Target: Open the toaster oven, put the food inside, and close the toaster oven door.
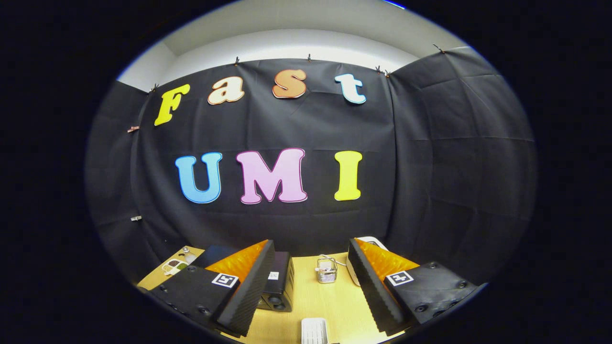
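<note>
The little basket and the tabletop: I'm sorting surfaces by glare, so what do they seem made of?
The little basket, beyond the open claw, looks like shiny metal wire: thin bright bars with gaps. The tabletop looks like pale matte wood or laminate, with faint grain.

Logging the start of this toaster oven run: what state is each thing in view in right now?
tongs: open, holding nothing, raised above the table
toaster oven: on the table behind the left finger; door state cannot be told
wire basket: upright on the table, beyond the fingers
white ridged item: lying flat on the table between the fingers
</note>
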A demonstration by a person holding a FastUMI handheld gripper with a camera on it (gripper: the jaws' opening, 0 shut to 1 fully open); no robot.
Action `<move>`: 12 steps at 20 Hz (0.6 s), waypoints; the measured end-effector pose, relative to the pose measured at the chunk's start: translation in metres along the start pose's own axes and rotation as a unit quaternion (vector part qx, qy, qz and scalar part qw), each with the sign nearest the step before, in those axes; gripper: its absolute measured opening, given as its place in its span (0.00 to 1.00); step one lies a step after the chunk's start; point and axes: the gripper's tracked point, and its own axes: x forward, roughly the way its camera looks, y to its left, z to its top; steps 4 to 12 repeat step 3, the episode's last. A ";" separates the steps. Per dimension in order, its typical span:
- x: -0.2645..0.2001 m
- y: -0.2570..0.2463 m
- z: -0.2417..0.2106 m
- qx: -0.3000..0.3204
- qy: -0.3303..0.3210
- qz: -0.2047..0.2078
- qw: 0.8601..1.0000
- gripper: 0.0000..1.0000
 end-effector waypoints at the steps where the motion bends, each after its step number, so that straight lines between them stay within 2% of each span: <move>1: -0.001 -0.001 0.001 0.002 0.000 -0.001 1.000 0.96; 12: -0.002 0.000 0.001 0.005 0.001 0.002 1.000 0.96</move>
